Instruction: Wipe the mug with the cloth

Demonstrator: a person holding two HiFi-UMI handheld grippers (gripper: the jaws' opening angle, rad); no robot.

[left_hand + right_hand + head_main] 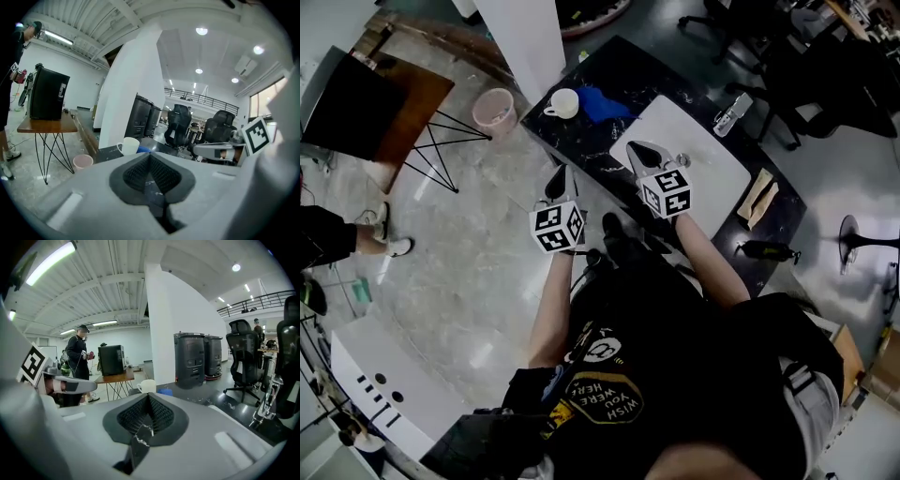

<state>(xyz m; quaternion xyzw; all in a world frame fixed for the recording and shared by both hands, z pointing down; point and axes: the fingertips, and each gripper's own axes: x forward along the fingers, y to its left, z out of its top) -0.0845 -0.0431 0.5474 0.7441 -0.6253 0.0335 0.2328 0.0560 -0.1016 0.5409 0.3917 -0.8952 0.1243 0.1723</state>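
Mug (563,103) standing upright, upper middle of the head view, near the far end of the dark worktop (661,75), handle pointing toward frame left. Cloth (602,103), blue and crumpled, lying just beside it on its frame-right side; touching or not, hard telling. Both showing small and far off past the jaw tips in the left gripper view and the right gripper view, well apart from either tool.

Left gripper (557,181) hovering at frame centre, off the worktop's near-left edge and over the floor (478,244), jaws pressing together, holding nothing. Right gripper (645,156) hanging just right of it over the white panel (712,169) on the worktop, jaws likewise closing fully on nothing.

Pink bin (495,110) sitting on the floor, left of the mug.
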